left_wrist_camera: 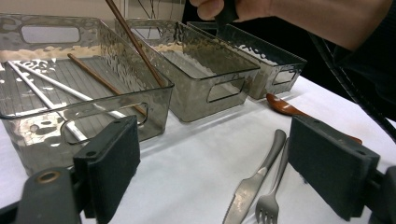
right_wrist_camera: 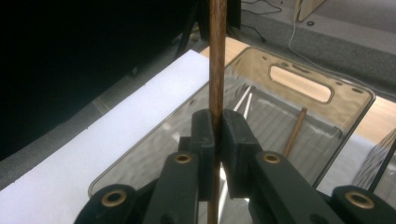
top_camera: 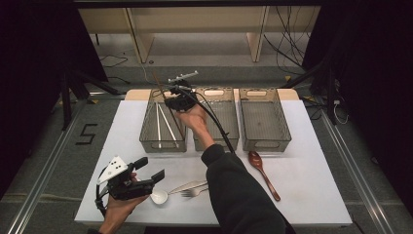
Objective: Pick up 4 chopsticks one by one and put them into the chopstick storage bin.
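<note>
Right gripper (right_wrist_camera: pixel 215 140) clamped on a brown chopstick (right_wrist_camera: pixel 217 60) held upright over the left bin (right_wrist_camera: pixel 345 109), second brown chopstick (right_wrist_camera: pixel 294 133) and two white chopsticks (left_wrist_camera: pixel 56 86) lying inside, left gripper (left_wrist_camera: pixel 212 163) wide open, holding nothing, above the counter (left_wrist_camera: pixel 196 158) near knife (left_wrist_camera: pixel 254 179) and fork (left_wrist_camera: pixel 273 196).

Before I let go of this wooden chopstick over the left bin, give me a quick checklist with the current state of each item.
1. Right gripper clamped on the wooden chopstick: ok, jaws shut on it.
2. Chopstick over the left bin: ok, the bin lies below the jaws.
3. Chopstick lying level for release: not ok, it stands steeply.
4. Bin holds matching items: ok, another wooden chopstick and two white chopsticks lie inside.
5. Lower tip touching the bin floor: cannot tell.
6. Left gripper out of the way: ok, open, near the table's front edge.
</note>
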Available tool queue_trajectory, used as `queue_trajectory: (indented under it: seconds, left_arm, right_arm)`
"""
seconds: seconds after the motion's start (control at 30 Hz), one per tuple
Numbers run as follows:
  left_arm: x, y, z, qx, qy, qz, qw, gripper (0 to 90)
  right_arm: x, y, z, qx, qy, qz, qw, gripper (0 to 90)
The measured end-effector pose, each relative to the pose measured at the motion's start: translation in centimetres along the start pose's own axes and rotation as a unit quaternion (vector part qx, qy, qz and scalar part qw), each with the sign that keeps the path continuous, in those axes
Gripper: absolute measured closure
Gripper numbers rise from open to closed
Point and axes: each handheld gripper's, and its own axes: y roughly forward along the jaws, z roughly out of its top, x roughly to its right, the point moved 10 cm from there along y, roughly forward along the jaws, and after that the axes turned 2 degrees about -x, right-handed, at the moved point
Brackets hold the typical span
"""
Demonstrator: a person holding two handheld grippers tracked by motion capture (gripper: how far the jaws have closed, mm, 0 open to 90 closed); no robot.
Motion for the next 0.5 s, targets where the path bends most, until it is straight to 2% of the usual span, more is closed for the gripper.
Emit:
queue_trajectory:
  seconds: [0.5]
  left_arm:
    - [0.0, 0.0, 0.0, 0.001, 0.000, 0.000, 1.0000, 16.6]
  right_arm:
    - [0.4, 0.9, -1.3, -0.015, 0.019, 0.000, 0.9997, 83.4]
